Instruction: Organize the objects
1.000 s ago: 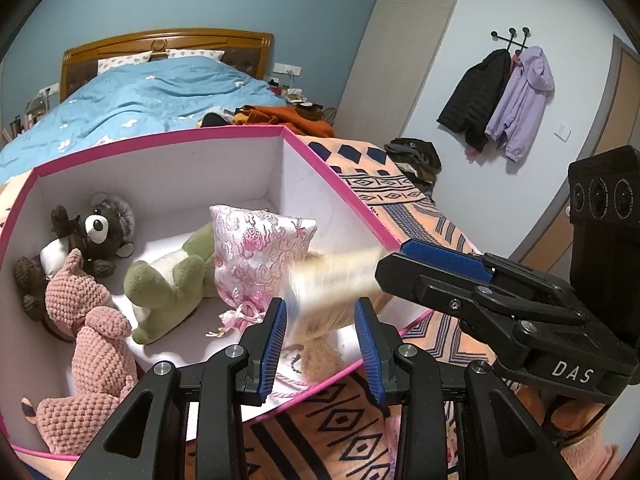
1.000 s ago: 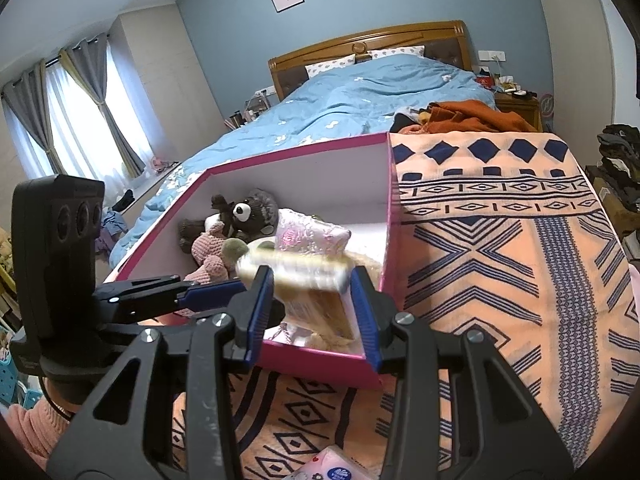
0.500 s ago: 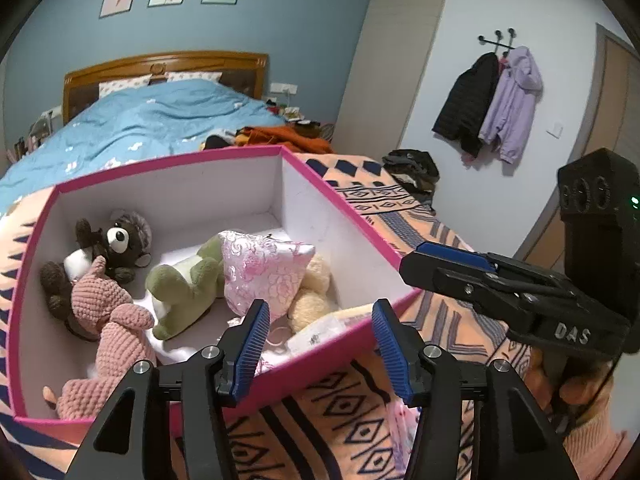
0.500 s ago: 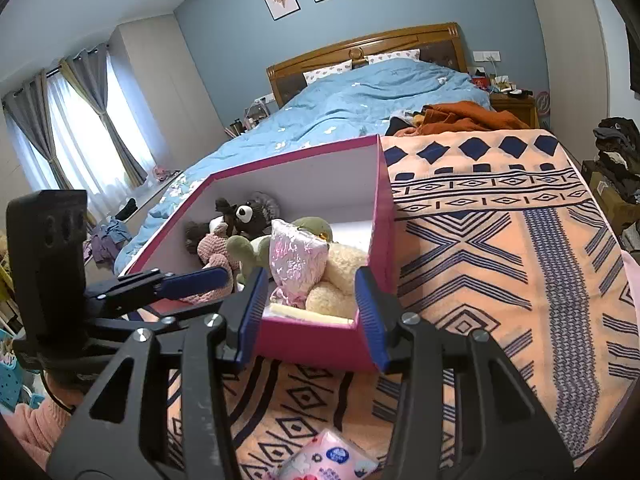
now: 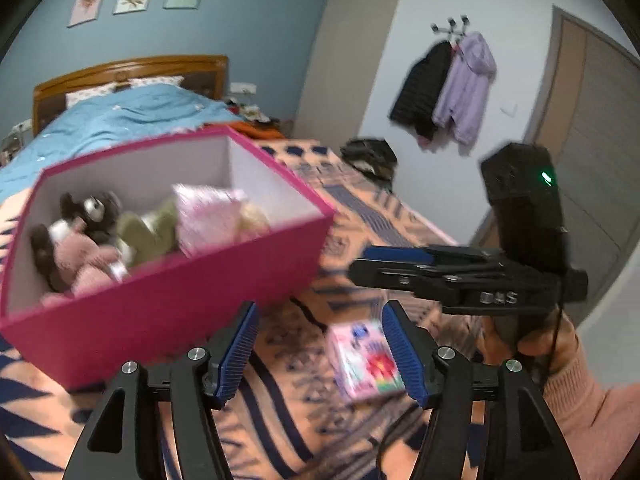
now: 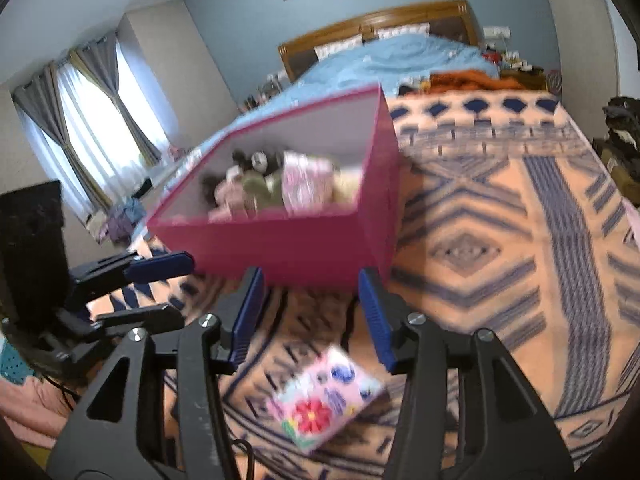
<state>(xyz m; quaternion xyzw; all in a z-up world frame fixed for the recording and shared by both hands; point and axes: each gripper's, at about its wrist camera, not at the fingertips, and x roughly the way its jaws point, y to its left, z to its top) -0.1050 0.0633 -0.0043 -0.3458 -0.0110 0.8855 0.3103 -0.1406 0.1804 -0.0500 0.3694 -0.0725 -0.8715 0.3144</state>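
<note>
A pink box [image 5: 168,292] [image 6: 288,248] stands on the patterned blanket and holds several plush toys [image 5: 100,236] [image 6: 248,192] and a pink floral pouch [image 5: 208,216] [image 6: 306,186]. A pink flowered packet [image 5: 366,360] [image 6: 320,404] lies on the blanket in front of the box. My left gripper [image 5: 320,348] is open and empty, above the blanket just left of the packet. My right gripper [image 6: 310,312] is open and empty, above the packet, near the box's front wall. Each gripper shows in the other's view [image 5: 420,268] [image 6: 132,288].
The orange and navy patterned blanket [image 6: 500,240] spreads to the right of the box. A bed with a blue duvet [image 5: 120,120] lies behind. Coats [image 5: 448,88] hang on the wall at right. Curtains [image 6: 88,132] are at left.
Both grippers let go of the beige toy, which now lies in the box, opened and drew back from the box. The pink packet has come into view below them.
</note>
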